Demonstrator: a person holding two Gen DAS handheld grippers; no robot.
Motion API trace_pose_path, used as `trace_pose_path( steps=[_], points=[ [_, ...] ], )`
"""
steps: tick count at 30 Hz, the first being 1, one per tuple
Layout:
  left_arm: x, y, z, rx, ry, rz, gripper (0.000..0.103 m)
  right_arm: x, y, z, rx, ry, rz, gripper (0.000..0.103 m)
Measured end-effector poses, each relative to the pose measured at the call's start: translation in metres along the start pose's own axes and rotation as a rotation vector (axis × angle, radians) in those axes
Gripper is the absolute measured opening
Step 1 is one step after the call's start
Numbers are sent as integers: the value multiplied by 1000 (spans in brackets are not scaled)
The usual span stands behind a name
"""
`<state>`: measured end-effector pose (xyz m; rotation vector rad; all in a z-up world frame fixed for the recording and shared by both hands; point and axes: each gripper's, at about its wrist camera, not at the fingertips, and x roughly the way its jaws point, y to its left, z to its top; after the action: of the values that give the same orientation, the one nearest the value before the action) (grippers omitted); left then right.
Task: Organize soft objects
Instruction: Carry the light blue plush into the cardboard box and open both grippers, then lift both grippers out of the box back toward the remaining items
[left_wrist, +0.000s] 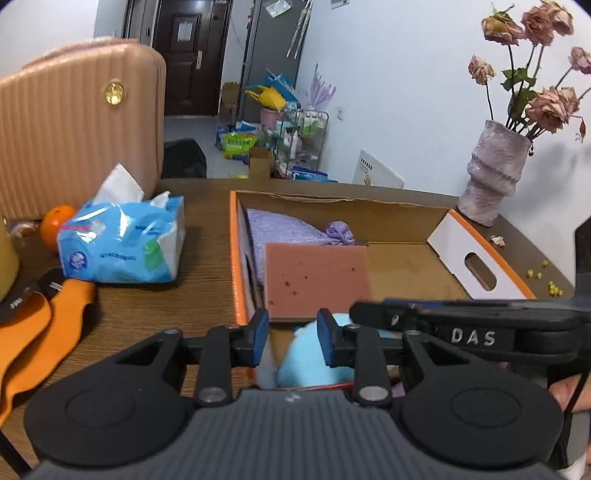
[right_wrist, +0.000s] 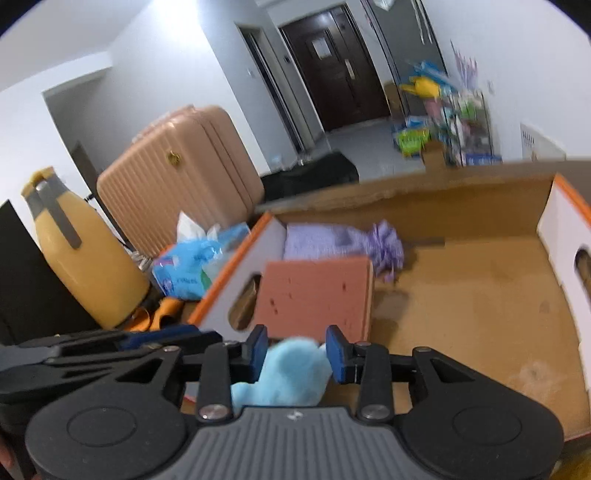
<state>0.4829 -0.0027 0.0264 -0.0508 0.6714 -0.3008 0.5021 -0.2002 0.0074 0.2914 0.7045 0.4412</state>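
Observation:
An orange-edged cardboard box (left_wrist: 406, 258) lies open on the wooden table. Inside it are a lilac drawstring pouch (left_wrist: 291, 229) and a pink-brown sponge block (left_wrist: 317, 280); both also show in the right wrist view, the pouch (right_wrist: 332, 240) and the sponge (right_wrist: 314, 295). A light blue plush toy (right_wrist: 291, 373) sits between the pads of my right gripper (right_wrist: 297, 354), over the box's near left corner. My left gripper (left_wrist: 291, 334) is open at the box's near edge, with the plush (left_wrist: 314, 365) below and behind its pads. The right gripper's body (left_wrist: 480, 328) crosses just right of it.
A blue tissue pack (left_wrist: 125, 243), an orange (left_wrist: 55, 225) and orange straps (left_wrist: 44, 325) lie left of the box. A pink suitcase (left_wrist: 77, 122) stands behind them, a yellow jug (right_wrist: 81, 254) far left. A vase of dried roses (left_wrist: 491, 173) stands at the back right.

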Motion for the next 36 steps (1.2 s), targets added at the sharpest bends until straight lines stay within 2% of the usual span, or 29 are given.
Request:
trace_pose_path(
  steps=[2,6,9,11,15,17,21,24,31,36],
  points=[
    [-9,0,-2,14,-22,2,30,4,2,-4,-25,39,28,35],
    [-29,1,2,24,-47,26,34,-21,9,-4,-69,-14,-22,36],
    [-53,-4,3,41,-85,47,52,-52,18,-1,-118,-63,-68,48],
    [-73,-10,0,65,-130,63,70,-76,24,0,-164,-108,-112,57],
    [-114,-20,-9,76,-251,85,87,-123,33,0,-203,-197,-174,74],
    [-137,-25,-17,67,-328,108,100,-149,39,-7,-237,-262,-225,88],
    [-179,-41,-43,130,-466,159,103,-203,50,-40,-347,-428,-319,102],
    [-199,-50,-56,140,-506,174,103,-234,58,-63,-385,-501,-346,103],
    [-233,-62,-76,127,-530,173,103,-269,78,-87,-413,-567,-364,103],
    [-256,-62,-114,107,-531,165,103,-285,79,-129,-378,-543,-319,103]
  ],
)
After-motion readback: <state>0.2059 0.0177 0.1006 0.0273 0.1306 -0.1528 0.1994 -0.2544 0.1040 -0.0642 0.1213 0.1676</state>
